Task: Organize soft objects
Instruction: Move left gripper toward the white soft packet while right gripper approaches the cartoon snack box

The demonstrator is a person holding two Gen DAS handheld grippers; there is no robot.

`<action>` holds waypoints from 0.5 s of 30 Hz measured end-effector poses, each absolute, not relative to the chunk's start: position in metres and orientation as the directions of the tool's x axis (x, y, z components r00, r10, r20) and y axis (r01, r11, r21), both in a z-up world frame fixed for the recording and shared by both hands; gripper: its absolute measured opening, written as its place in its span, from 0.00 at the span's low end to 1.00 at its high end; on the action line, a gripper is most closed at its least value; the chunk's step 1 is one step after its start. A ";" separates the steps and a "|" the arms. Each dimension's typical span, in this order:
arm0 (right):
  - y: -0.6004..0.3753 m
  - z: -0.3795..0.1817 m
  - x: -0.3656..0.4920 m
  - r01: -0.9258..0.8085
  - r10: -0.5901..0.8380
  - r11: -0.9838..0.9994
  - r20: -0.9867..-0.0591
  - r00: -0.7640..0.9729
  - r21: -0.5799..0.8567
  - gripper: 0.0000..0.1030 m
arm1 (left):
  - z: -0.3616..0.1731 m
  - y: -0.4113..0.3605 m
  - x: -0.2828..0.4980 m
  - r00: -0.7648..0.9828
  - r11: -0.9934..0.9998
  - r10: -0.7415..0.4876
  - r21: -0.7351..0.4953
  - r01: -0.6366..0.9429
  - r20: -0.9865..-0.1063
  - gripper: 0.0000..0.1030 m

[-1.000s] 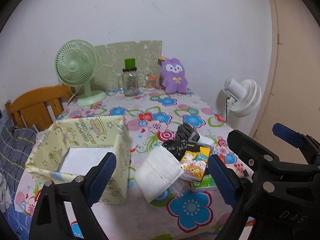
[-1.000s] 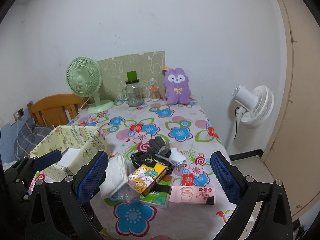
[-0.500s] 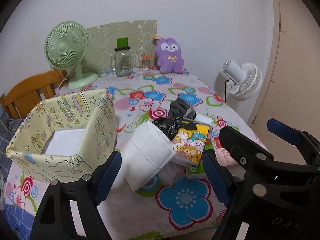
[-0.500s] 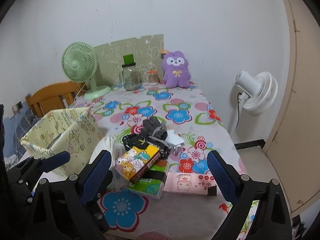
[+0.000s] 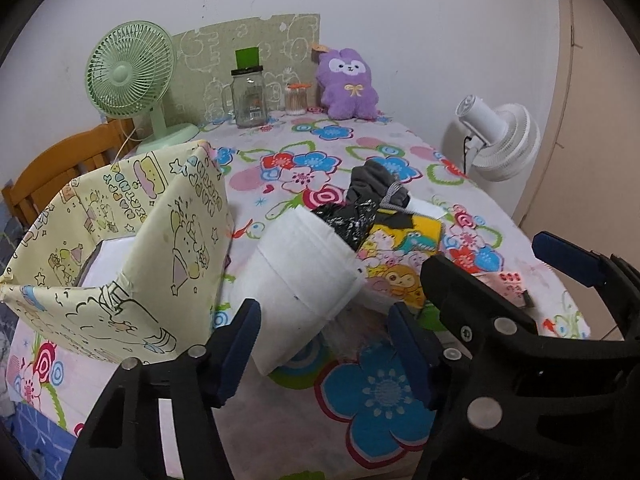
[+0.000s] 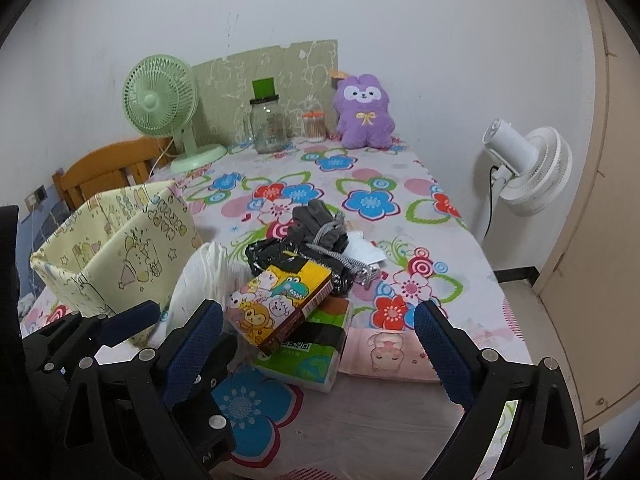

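A white folded diaper [image 5: 300, 276] lies on the floral tablecloth beside a yellow fabric storage box [image 5: 120, 248]. My left gripper [image 5: 324, 344] is open, its blue pads on either side of the diaper's near end, not closed on it. A pile lies to the right: yellow cartoon tissue pack [image 6: 280, 304], green tissue pack [image 6: 308, 356], pink pack [image 6: 384, 354], grey gloves [image 6: 316, 228] and a black bag [image 6: 264, 256]. My right gripper [image 6: 316, 344] is open and empty, just in front of the pile.
At the far end of the table stand a green desk fan [image 6: 164, 108], a glass jar [image 6: 268, 128], a small cotton-swab jar [image 6: 314, 124] and a purple plush [image 6: 364, 112]. A wooden chair [image 6: 104, 168] is at the left, a white fan [image 6: 528, 172] beyond the right edge.
Both grippers have moved forward and lower toward the table. The left gripper's pads now flank the white diaper. Both stay open.
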State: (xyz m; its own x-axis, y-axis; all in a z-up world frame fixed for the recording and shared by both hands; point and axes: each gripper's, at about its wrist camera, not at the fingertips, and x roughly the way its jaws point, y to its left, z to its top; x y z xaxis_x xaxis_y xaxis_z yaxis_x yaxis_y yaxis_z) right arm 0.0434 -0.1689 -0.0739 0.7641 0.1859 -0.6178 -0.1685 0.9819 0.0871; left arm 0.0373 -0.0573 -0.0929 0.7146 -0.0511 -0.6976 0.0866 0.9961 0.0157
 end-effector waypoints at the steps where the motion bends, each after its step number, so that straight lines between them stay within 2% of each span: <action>1: -0.168 -0.076 0.044 -0.171 0.188 0.981 -0.622 0.760 0.087 0.95 | -0.095 -0.058 0.038 0.714 0.996 -0.042 0.025 0.083 -0.699 0.62; 6: -0.164 -0.083 0.053 -0.185 0.202 0.978 -0.643 0.739 0.095 0.95 | -0.103 -0.057 0.044 0.703 0.997 -0.017 0.043 0.069 -0.711 0.48; 15: -0.157 -0.094 0.067 -0.203 0.221 0.973 -0.670 0.709 0.106 0.95 | -0.107 -0.057 0.051 0.703 0.998 0.014 0.056 0.037 -0.712 0.39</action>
